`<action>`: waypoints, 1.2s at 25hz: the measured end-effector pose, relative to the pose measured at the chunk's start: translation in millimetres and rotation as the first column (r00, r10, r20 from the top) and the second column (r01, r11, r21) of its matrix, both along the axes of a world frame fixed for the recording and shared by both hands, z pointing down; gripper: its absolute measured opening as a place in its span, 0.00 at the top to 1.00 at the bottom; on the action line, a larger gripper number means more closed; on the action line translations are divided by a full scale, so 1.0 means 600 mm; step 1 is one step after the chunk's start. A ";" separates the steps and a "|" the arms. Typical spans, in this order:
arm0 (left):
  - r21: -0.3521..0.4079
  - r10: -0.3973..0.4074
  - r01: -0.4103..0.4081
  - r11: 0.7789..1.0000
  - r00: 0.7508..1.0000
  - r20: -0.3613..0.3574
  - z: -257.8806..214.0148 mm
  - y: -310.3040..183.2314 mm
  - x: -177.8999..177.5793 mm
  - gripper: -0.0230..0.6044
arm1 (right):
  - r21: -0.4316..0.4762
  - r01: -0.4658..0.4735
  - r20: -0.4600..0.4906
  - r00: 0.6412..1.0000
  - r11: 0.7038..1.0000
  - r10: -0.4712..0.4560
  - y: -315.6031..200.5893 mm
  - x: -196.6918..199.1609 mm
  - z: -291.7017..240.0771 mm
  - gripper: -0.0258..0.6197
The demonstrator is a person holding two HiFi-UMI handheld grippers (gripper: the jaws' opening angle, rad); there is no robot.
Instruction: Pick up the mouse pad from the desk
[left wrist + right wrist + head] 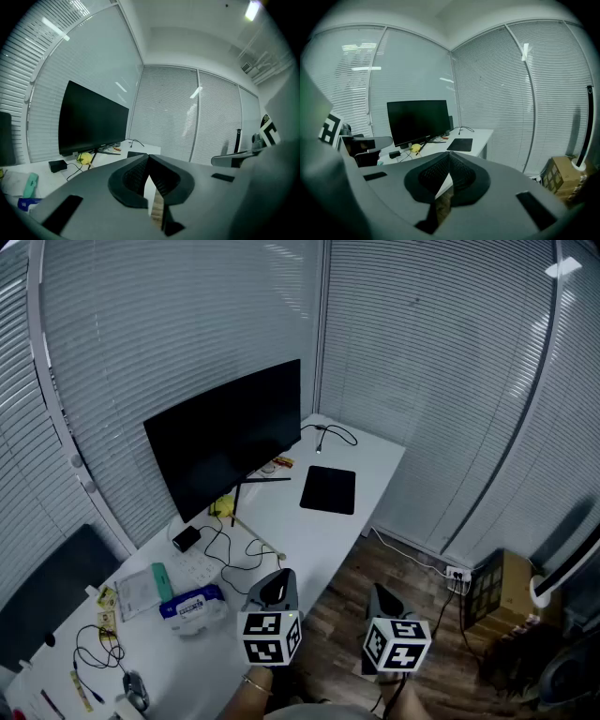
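The black mouse pad (328,489) lies flat on the white desk (375,460) near its far right end, to the right of the monitor's foot. It also shows small in the left gripper view, mouse pad (135,153), and in the right gripper view, mouse pad (460,144). My left gripper (276,585) hovers over the desk's near edge, well short of the pad, its jaws together on nothing. My right gripper (380,594) is off the desk above the wooden floor, also shut and empty. Both point toward the desk, slightly downward.
A large black monitor (228,437) stands left of the pad, with a yellow object (222,506) by its foot. A black adapter (187,538), cables (234,554), a tissue pack (192,602) and a teal item (162,581) crowd the desk's left part. A cardboard box (506,592) sits on the floor at right.
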State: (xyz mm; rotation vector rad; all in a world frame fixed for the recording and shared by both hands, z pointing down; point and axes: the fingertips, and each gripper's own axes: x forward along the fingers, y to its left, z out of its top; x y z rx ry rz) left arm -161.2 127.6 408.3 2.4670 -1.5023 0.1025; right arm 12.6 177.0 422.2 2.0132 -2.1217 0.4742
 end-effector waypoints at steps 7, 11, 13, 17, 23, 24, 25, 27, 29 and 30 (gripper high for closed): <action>0.002 0.007 -0.007 1.000 1.000 -0.015 -0.002 -0.009 -0.004 0.94 | -0.005 -0.011 -0.005 1.000 1.000 0.011 -0.003 -0.003 0.002 0.91; 0.003 0.015 -0.015 1.000 1.000 -0.015 -0.002 -0.011 -0.004 0.94 | -0.015 -0.011 0.008 1.000 1.000 0.011 -0.003 -0.006 0.007 0.91; 0.002 0.022 -0.022 1.000 1.000 -0.012 0.000 -0.010 -0.001 0.94 | -0.015 -0.021 0.016 1.000 1.000 0.022 -0.005 -0.003 0.009 0.91; -0.012 0.043 -0.043 0.999 0.999 0.003 0.012 -0.011 0.012 0.94 | -0.031 -0.036 0.033 0.999 0.999 0.037 -0.009 0.007 0.019 0.91; -0.031 0.040 -0.039 0.999 0.999 0.017 0.027 -0.030 0.022 0.94 | -0.059 -0.036 0.047 0.998 0.998 0.038 -0.033 0.024 0.038 0.91; -0.035 0.034 -0.034 0.999 0.999 0.017 0.029 -0.036 0.024 0.94 | -0.061 -0.030 0.047 0.998 0.998 0.033 -0.040 0.027 0.039 0.91; -0.039 0.029 -0.028 0.999 0.999 0.018 0.031 -0.042 0.027 0.94 | -0.063 -0.024 0.047 0.999 0.998 0.027 -0.048 0.031 0.040 0.91; -0.044 0.017 -0.017 0.999 1.000 0.018 0.034 -0.055 0.034 0.94 | -0.064 -0.011 0.046 0.999 0.998 0.014 -0.065 0.042 0.038 0.91; -0.047 0.009 -0.008 0.999 1.000 0.020 0.036 -0.069 0.044 0.94 | -0.062 -0.002 0.048 0.999 0.998 0.005 -0.083 0.056 0.036 0.91; -0.047 0.006 -0.005 0.999 1.000 0.021 0.036 -0.076 0.050 0.94 | -0.060 0.002 0.052 0.999 0.998 0.001 -0.092 0.064 0.034 0.91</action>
